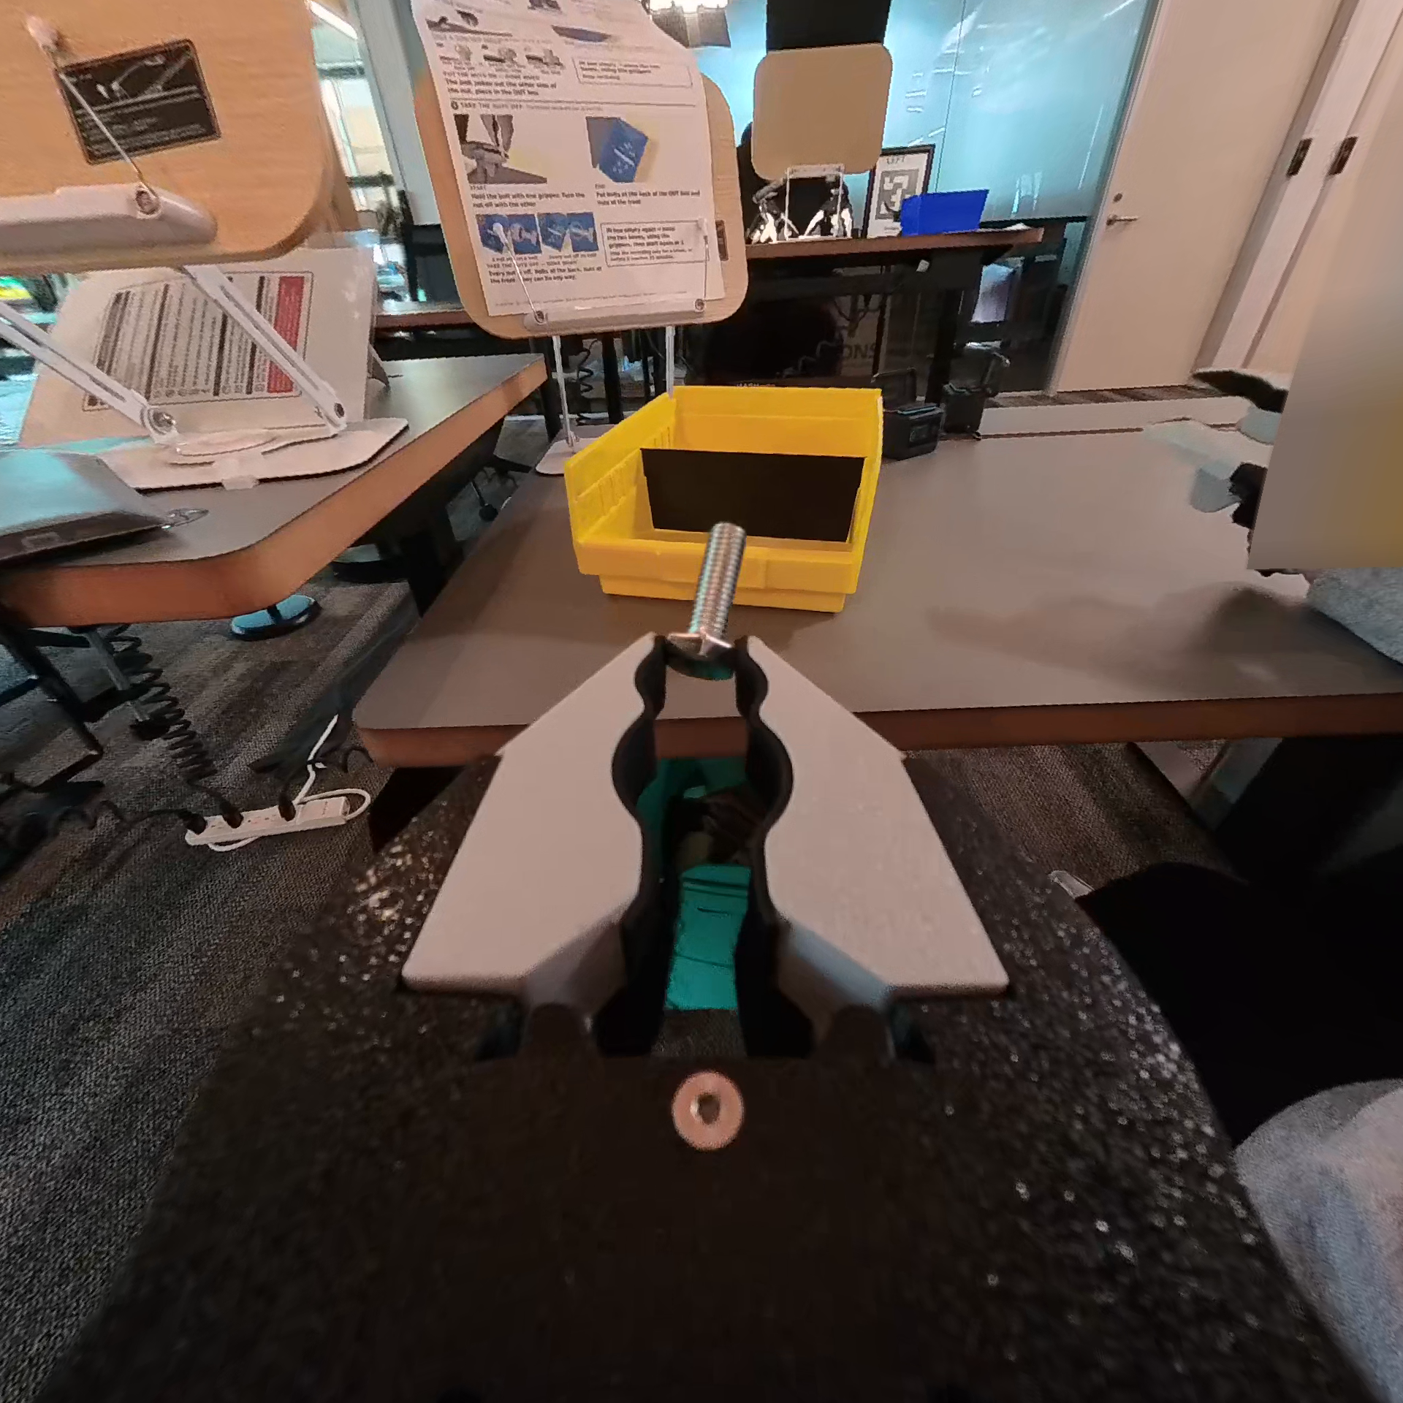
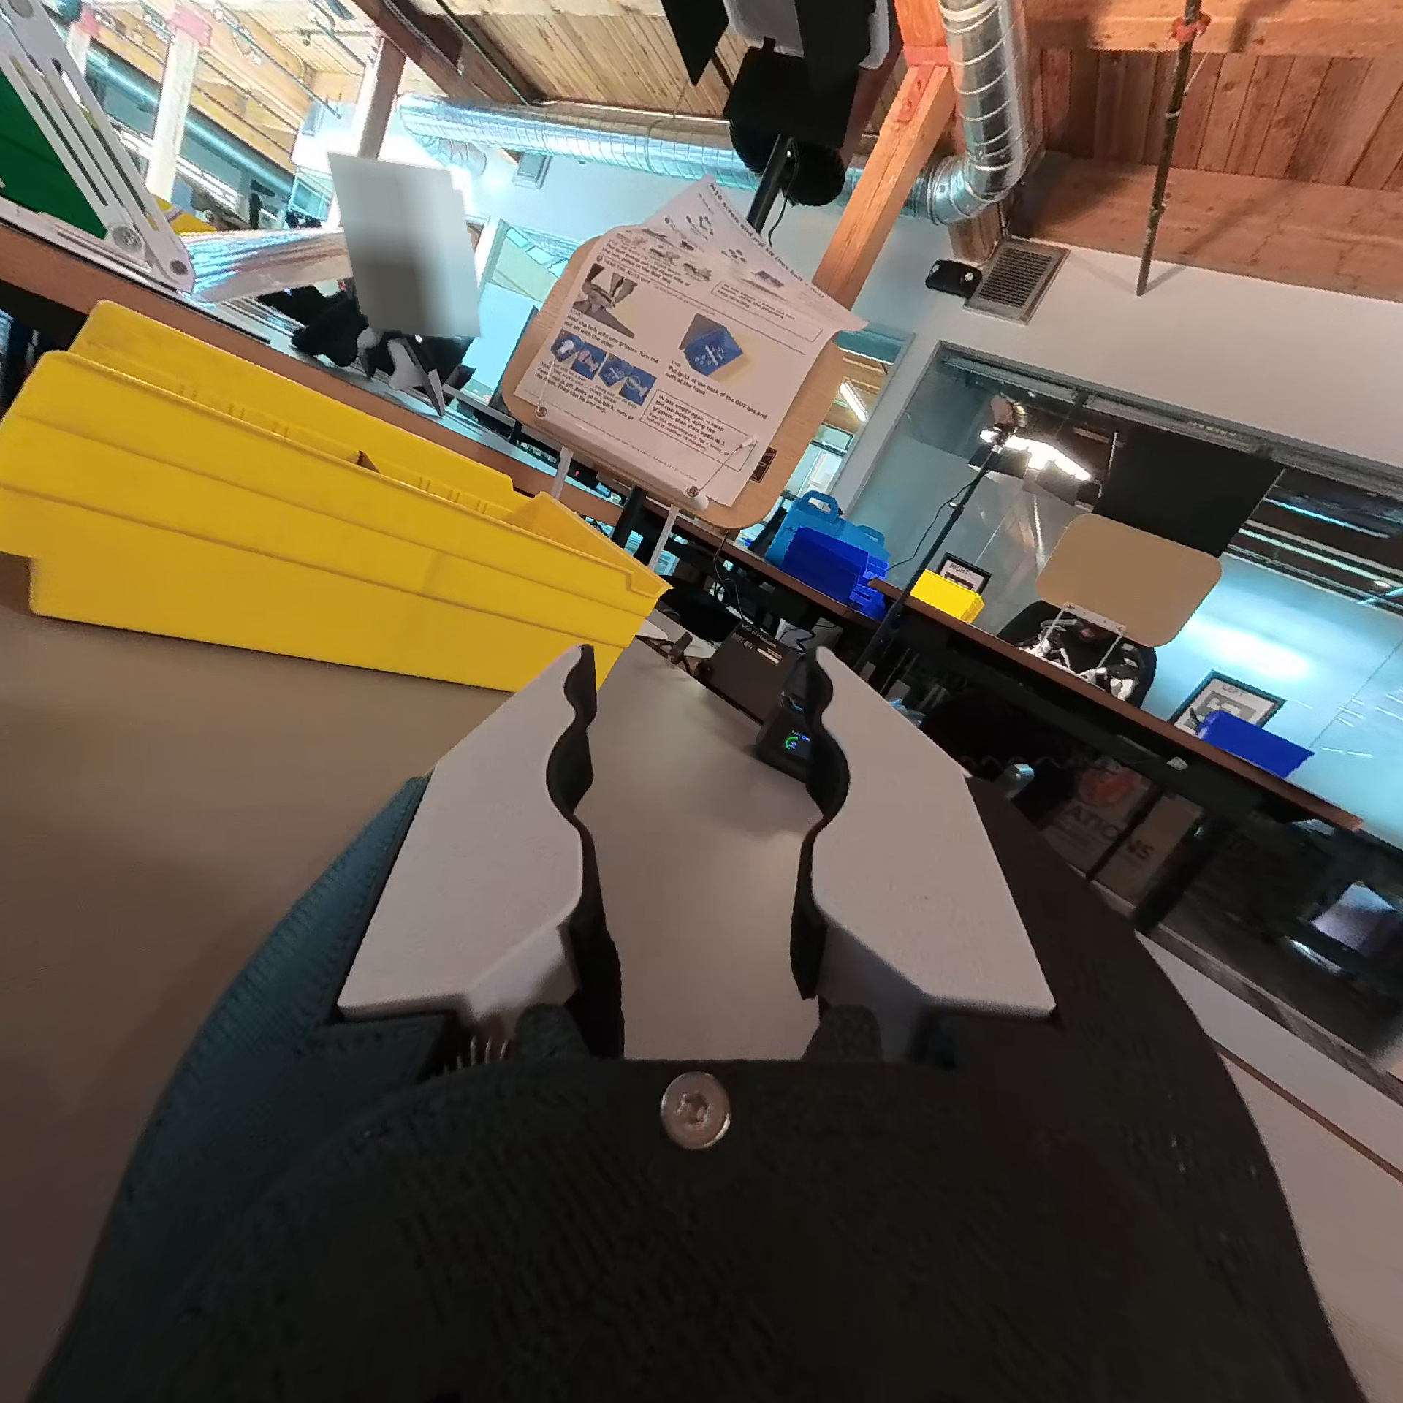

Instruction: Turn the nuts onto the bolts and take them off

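Note:
My left gripper [image 1: 700, 654] is shut on the head of a silver bolt [image 1: 715, 578]. The bolt's threaded shank points forward and up, bare of any nut, in front of a yellow bin [image 1: 725, 497] on the grey table [image 1: 1063, 607]. My left gripper hangs in front of the table's near edge. My right gripper [image 2: 702, 668] is open and empty, tilted, low over the table [image 2: 190, 797], with the yellow bin [image 2: 304, 554] just to its left. No nut shows in either view.
An instruction sheet on a wooden stand [image 1: 584, 174] rises behind the bin. A small black device with a lit screen [image 2: 786, 748] sits beyond my right fingertips. A second desk [image 1: 266, 516] with a stand is at the left. Cables and a power strip [image 1: 281, 820] lie on the carpet. Spacing between my two grippers at the tips: around 45 cm.

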`<state>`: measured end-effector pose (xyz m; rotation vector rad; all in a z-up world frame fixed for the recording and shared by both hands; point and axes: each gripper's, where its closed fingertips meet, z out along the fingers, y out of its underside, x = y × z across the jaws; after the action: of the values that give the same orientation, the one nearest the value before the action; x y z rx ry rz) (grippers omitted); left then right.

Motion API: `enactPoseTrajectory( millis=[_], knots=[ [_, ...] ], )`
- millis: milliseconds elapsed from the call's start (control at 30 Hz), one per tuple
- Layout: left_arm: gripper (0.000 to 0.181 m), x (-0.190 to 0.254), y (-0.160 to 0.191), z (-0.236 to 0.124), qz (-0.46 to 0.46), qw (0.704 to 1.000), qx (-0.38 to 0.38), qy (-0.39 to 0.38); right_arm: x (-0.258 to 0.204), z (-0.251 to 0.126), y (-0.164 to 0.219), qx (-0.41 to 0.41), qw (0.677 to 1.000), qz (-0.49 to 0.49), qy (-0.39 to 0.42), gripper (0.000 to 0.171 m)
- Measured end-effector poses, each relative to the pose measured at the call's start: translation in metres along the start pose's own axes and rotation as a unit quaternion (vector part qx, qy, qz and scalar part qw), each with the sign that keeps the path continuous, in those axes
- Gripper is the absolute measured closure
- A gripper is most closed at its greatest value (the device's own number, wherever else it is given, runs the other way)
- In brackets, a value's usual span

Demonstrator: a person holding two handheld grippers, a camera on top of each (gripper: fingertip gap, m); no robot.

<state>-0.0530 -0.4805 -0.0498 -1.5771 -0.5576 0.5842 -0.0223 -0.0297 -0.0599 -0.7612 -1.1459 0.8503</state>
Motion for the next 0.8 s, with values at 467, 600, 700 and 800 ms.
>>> enactPoseTrajectory(
  millis=[467,600,700,800],
  knots=[
    [0.165,0.108,0.018,0.072,0.117,0.974,-0.072,0.178,0.016,-0.01,-0.015,0.047,0.997,0.05,0.027,0.12],
    [0.165,0.182,0.017,0.14,0.196,0.939,-0.092,0.269,0.031,-0.017,-0.012,0.038,0.996,0.043,0.066,0.122],
    [0.165,0.228,0.022,0.202,0.212,0.921,-0.125,0.303,0.047,-0.027,-0.011,0.033,0.993,0.046,0.105,0.124],
    [0.165,0.265,0.037,0.253,0.21,0.906,-0.176,0.321,0.059,-0.036,-0.007,0.025,0.99,0.058,0.13,0.124]
  ],
)
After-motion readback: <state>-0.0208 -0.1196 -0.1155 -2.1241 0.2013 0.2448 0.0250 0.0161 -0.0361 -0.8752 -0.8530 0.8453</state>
